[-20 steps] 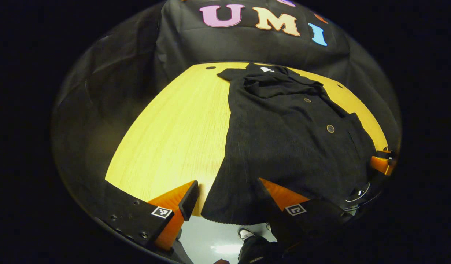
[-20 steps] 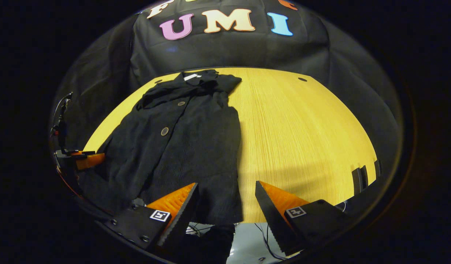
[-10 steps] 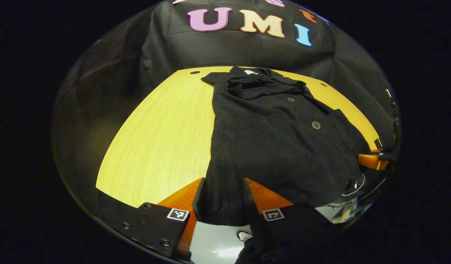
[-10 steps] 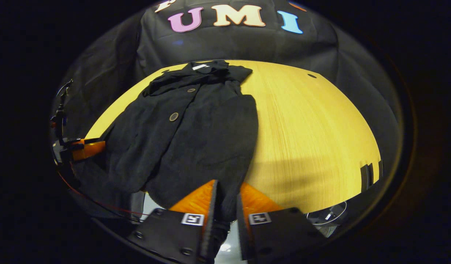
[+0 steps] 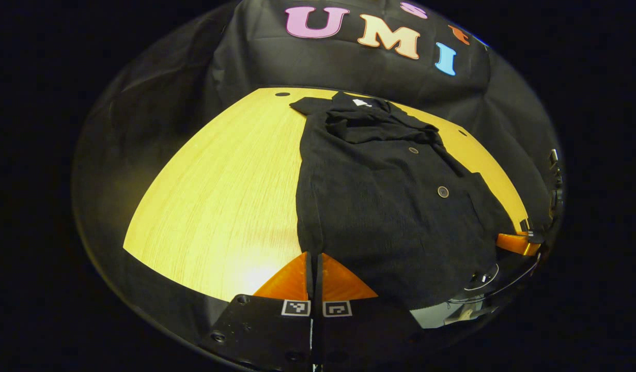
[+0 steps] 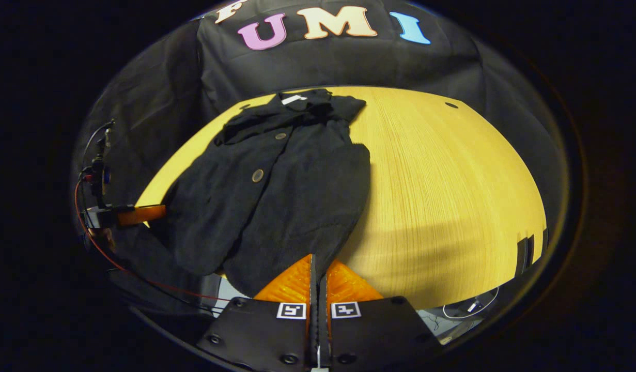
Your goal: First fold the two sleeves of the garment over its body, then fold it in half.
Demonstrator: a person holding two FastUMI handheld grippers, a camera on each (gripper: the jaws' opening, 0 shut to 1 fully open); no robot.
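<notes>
A black buttoned garment lies lengthwise on the yellow wooden table, collar and white tag at the far end, hem at the near edge. My left gripper is shut on the hem's left corner. In the right gripper view the garment spreads left of centre on the table, and my right gripper is shut on the hem's right corner. Each view also catches the other gripper farther off at the hem: the right gripper and the left gripper.
Bare tabletop stretches left of the garment in the left gripper view and right of it in the right gripper view. Small dark holes mark the far corners. Cables hang below the near table edge. Dark slots sit at the right edge.
Both grippers moved in on the hem and went from open to shut, each pinching a hem corner. The garment has barely shifted.
</notes>
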